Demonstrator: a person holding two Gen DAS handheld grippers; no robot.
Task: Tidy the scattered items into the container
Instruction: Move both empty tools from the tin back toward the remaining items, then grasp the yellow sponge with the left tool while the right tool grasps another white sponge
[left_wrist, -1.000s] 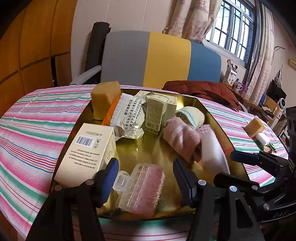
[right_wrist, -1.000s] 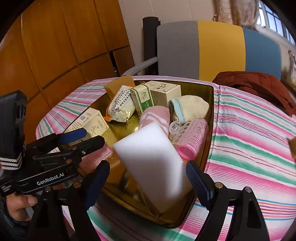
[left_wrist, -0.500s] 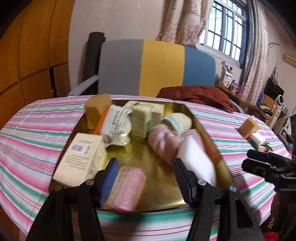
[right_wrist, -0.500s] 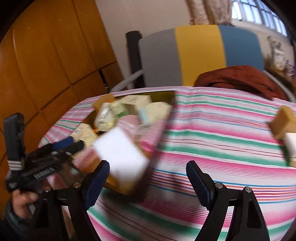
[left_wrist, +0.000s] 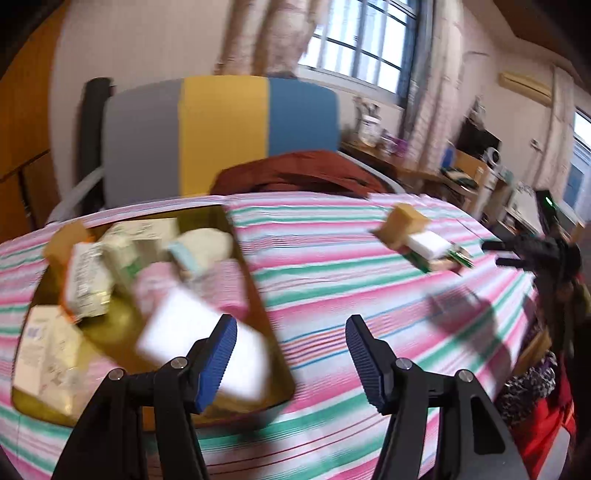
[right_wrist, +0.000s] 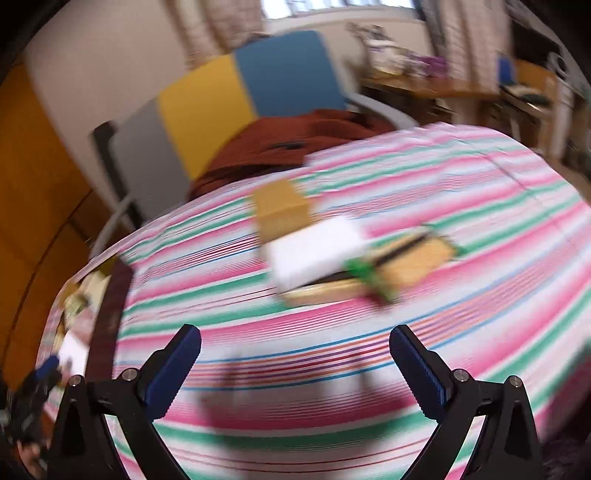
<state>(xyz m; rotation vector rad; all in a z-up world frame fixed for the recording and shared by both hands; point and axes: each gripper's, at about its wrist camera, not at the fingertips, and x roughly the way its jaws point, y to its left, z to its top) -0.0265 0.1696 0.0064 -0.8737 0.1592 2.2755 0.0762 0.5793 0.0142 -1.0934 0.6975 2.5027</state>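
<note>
The gold tray (left_wrist: 255, 295) sits at the left on the striped cloth and holds several boxes, a packet, pink socks and a white sponge (left_wrist: 199, 343). My left gripper (left_wrist: 288, 350) is open and empty over the tray's right rim. My right gripper (right_wrist: 295, 369) is open and empty above the bare cloth. Ahead of it lie a tan sponge block (right_wrist: 280, 214), a white sponge (right_wrist: 314, 254) and flat yellow-green scouring pads (right_wrist: 406, 262). The same pile shows at the right in the left wrist view (left_wrist: 417, 240). Both views are blurred.
A grey, yellow and blue chair (left_wrist: 221, 129) with a dark red jacket (left_wrist: 295, 173) stands behind the table. Wood panelling (right_wrist: 33, 206) is at the left. A cluttered desk (left_wrist: 461, 166) stands by the window at the right. The tray edge (right_wrist: 107, 314) shows at left.
The right gripper let go of the white sponge in the tray and swung right toward the pile of sponges. The left gripper also turned right, away from the pink roller.
</note>
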